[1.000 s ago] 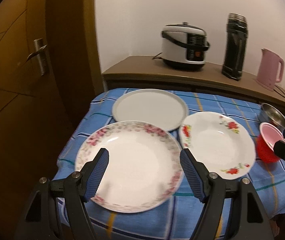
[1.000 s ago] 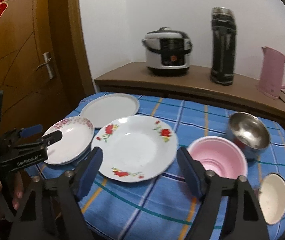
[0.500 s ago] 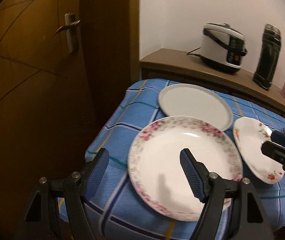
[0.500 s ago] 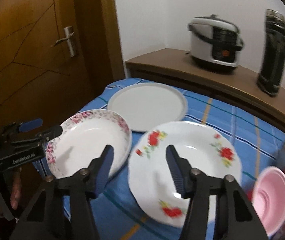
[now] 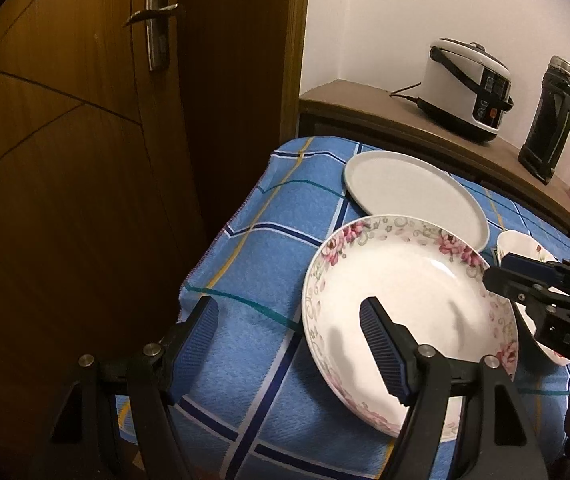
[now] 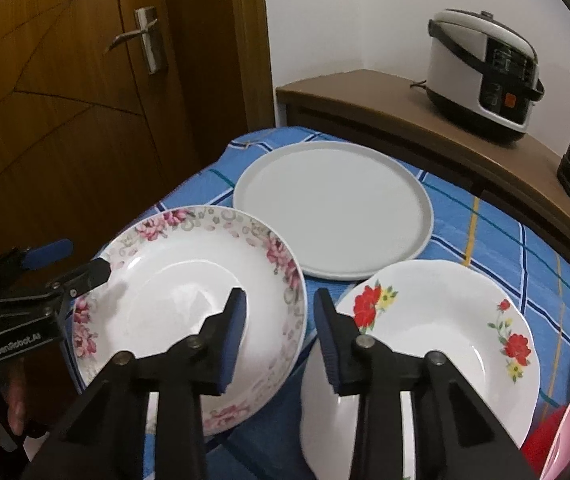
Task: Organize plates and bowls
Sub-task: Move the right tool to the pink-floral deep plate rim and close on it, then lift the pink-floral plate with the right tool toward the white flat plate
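A pink-flowered deep plate lies at the table's front left. A plain grey flat plate lies behind it. A red-flowered deep plate lies to the right. My left gripper is open, its right finger over the pink-flowered plate's left rim, its left finger over the cloth. My right gripper is open but narrower, straddling the pink-flowered plate's right rim, beside the red-flowered plate.
A blue checked cloth covers the table, whose left edge is close to a wooden door. A rice cooker and a black flask stand on the sideboard behind. A pink bowl sits at far right.
Both grippers have moved left, toward the pink-flowered plate. My right gripper's jaws have narrowed and now straddle its right rim. My left gripper now straddles the left rim.
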### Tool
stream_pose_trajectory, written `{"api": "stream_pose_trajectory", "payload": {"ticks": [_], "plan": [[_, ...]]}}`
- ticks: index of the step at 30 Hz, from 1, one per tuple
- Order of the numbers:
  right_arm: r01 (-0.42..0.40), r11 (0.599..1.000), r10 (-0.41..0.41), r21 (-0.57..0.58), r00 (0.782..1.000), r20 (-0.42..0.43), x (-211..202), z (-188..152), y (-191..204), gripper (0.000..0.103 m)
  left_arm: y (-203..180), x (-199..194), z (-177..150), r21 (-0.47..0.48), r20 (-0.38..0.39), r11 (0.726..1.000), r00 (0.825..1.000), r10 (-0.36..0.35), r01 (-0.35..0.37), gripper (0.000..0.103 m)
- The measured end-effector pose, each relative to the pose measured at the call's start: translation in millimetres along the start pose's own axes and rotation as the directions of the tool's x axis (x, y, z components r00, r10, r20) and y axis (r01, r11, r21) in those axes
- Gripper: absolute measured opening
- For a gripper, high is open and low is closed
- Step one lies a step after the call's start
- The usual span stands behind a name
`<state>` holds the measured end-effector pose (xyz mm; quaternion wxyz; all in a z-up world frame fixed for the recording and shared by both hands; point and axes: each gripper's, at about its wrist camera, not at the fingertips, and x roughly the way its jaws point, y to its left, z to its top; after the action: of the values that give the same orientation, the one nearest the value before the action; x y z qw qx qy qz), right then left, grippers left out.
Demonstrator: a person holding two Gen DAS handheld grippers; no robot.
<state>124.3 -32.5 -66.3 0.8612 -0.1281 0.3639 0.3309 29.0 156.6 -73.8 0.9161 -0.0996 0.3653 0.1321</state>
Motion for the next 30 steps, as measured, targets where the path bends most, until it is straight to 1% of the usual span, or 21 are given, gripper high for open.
{"api": "stream_pose_trajectory", "payload": {"ticks": [1, 3, 5, 7, 8, 12, 14, 15, 16, 17, 19, 26, 30], "plan": [[0.011, 1.000, -0.011, 0.000, 1.000, -0.006, 1.7, 0.2, -0.2, 0.034, 0.1, 0.7, -0.6, -0.001, -0.004, 1.000, 1.000, -0.006, 0.006, 0.067], [0.018, 1.000, -0.018, 0.004, 1.000, -0.019, 4.2, 0.9, -1.5, 0.033, -0.7, 3.3, -1.4, 0.000, -0.016, 1.000, 1.000, -0.022, 0.022, 0.061], [0.022, 1.000, -0.022, 0.002, 0.999, -0.027, 5.8, 1.5, -1.5, 0.029, -1.1, 6.2, -2.4, 0.002, -0.027, 1.000, 0.999, -0.030, 0.030, 0.060], [0.019, 1.000, -0.019, -0.004, 0.999, -0.037, 7.4, 1.8, 0.3, 0.027, -0.9, 8.7, -3.8, -0.002, -0.038, 0.999, 0.998, -0.042, 0.042, 0.053], [0.023, 1.000, -0.023, -0.008, 0.999, -0.039, 8.1, 1.7, 0.8, 0.026, -1.0, 9.7, -4.4, -0.004, -0.042, 0.999, 0.998, -0.045, 0.045, 0.051], [0.030, 0.999, -0.031, -0.020, 0.999, -0.039, 7.0, 1.9, 2.4, 0.026, -2.7, 15.0, -7.0, -0.016, -0.065, 0.997, 0.995, -0.071, 0.070, 0.040], [0.036, 0.999, -0.038, -0.035, 0.998, -0.043, 7.7, 2.1, 4.0, 0.026, -4.4, 18.4, -8.8, -0.020, -0.081, 0.996, 0.993, -0.085, 0.083, 0.038], [0.036, 0.999, -0.038, -0.036, 0.998, -0.044, 7.7, 2.1, 4.3, 0.026, -6.4, 19.2, -10.1, -0.021, -0.082, 0.995, 0.992, -0.095, 0.094, 0.035], [0.031, 0.999, -0.032, -0.030, 0.999, -0.044, 7.9, 2.2, 3.6, 0.026, -8.1, 18.8, -10.8, -0.019, -0.080, 0.995, 0.992, -0.101, 0.100, 0.028], [0.022, 1.000, -0.023, -0.021, 0.999, -0.042, 8.0, 2.0, 2.1, 0.026, -11.1, 17.9, -11.3, -0.011, -0.078, 0.995, 0.992, -0.100, 0.099, 0.027], [0.006, 1.000, -0.006, 0.001, 0.999, -0.042, 8.3, 2.9, -0.4, 0.026, -13.2, 17.3, -11.3, -0.009, -0.071, 0.997, 0.995, -0.075, 0.075, 0.027], [-0.029, 0.999, 0.030, 0.027, 0.999, -0.025, 7.9, 1.6, -6.5, 0.024, -12.9, 16.8, -12.2, -0.020, -0.061, 0.998, 0.996, -0.060, 0.058, 0.027], [-0.033, 0.999, 0.034, 0.029, 0.999, -0.011, 7.1, -0.1, -7.9, 0.022, -13.7, 16.4, -13.6, -0.022, -0.049, 0.999, 0.998, -0.049, 0.048, 0.027]]}}
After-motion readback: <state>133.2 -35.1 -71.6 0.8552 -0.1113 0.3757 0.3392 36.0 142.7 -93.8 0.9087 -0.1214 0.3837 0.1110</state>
